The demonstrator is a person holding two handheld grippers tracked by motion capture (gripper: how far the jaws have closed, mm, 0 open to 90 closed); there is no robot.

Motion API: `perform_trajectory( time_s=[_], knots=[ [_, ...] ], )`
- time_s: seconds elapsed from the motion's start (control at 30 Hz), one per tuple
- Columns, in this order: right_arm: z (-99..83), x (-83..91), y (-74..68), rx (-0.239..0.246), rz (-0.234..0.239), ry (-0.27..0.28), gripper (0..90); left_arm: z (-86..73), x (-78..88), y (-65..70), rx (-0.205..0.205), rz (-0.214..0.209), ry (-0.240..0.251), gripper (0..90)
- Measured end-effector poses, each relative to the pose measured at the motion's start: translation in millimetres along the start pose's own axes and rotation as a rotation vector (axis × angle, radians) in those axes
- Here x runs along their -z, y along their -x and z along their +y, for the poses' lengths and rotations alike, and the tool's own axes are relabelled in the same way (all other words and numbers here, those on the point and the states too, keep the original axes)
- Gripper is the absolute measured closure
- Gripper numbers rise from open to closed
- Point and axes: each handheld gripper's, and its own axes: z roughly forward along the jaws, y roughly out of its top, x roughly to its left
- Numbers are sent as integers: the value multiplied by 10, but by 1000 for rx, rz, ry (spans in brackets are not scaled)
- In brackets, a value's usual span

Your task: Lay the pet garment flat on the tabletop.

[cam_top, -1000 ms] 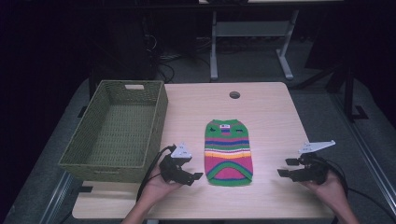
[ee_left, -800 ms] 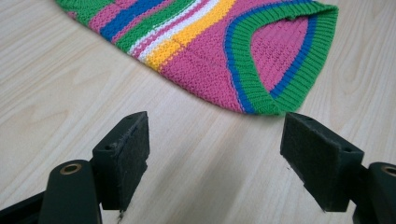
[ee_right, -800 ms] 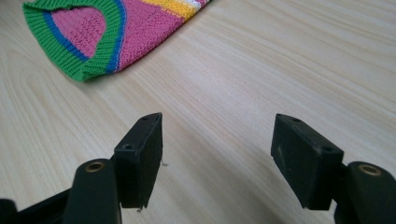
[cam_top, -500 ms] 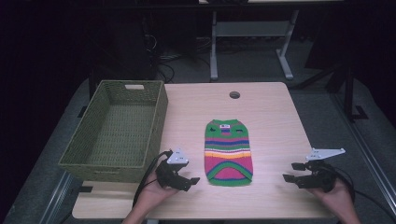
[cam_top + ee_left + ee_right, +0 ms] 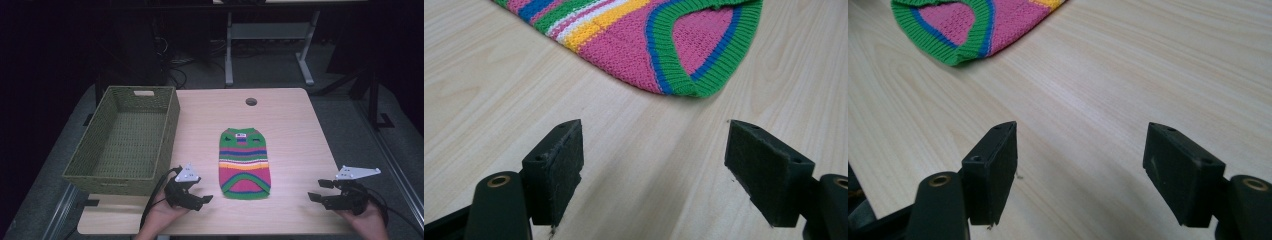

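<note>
A small striped knit sweater [image 5: 244, 161], green, blue, pink and yellow, lies flat in the middle of the wooden table [image 5: 290, 125]. My left gripper [image 5: 202, 199] rests low at the front left, just left of the sweater's green hem [image 5: 704, 82], open with nothing between its jaws. My right gripper [image 5: 316, 192] sits near the front right edge, well right of the sweater, also open and empty. In the right gripper view the sweater's hem [image 5: 955, 45] lies ahead to the upper left, and bare wood shows between the pads [image 5: 993, 170].
A green woven basket [image 5: 125, 140] stands on the table's left side, with nothing inside it. A round cable hole [image 5: 251, 102] sits near the table's far edge. Desk legs and cables stand on the dark floor behind.
Both grippers have drawn back toward the front edge of the table; the right one moved farther right and nearer. The sweater has not moved.
</note>
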Motion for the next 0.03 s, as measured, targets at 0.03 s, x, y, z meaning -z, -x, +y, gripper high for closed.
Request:
perform_trajectory(
  time_s=[0.03],
  knots=[
    [-24,3,-22,7,-1,5,295,-5,-4,8,5,2,4,231]
  ],
)
